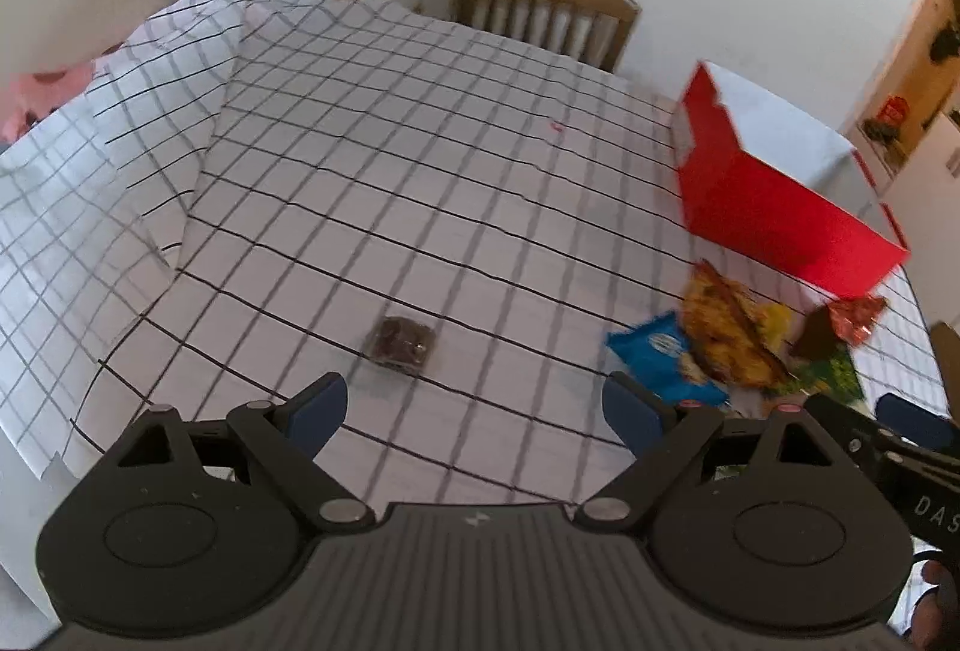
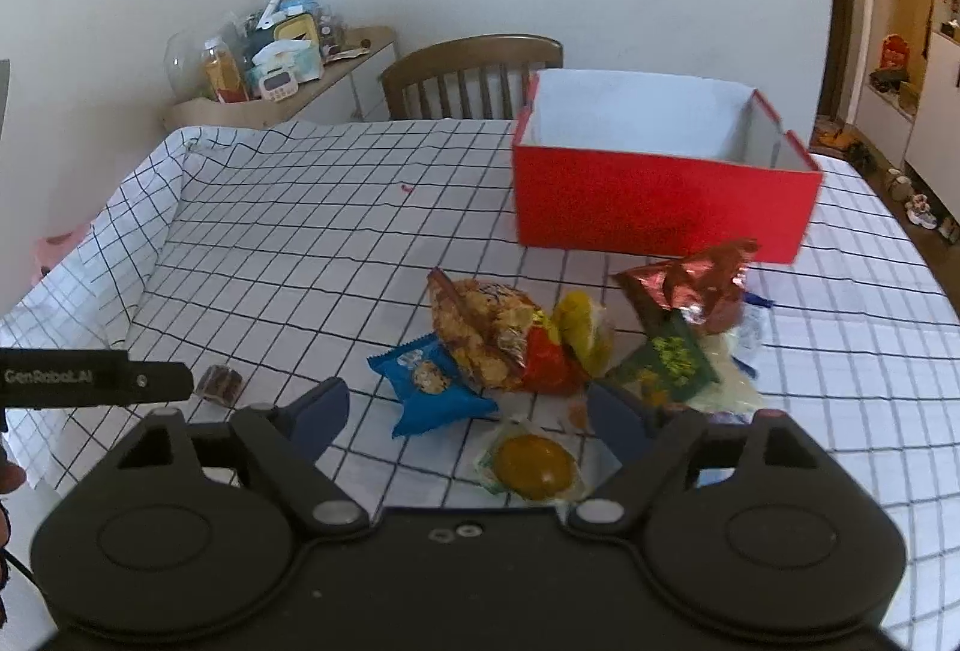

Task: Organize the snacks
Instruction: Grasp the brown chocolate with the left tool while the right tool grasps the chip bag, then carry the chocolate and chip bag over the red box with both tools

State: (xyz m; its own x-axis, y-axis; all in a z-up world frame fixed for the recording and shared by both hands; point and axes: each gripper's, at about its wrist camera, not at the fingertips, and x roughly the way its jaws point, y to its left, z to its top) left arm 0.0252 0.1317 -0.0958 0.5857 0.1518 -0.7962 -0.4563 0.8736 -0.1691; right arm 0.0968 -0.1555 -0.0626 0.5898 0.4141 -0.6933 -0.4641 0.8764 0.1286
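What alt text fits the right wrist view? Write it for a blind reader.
The open right gripper hovers over a pile of snack packets on a checked tablecloth. Behind them stands an open red box, with a wooden chair beyond.

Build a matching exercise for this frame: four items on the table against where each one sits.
Items:
1. red box
2. blue cookie packet
3. small brown snack
4. round yellow pastry

Places:
A. alone, left of the pile
B. nearest the right hand-held gripper
C. behind the pile
D. left edge of the pile

Pairs: 1-C, 2-D, 3-A, 4-B
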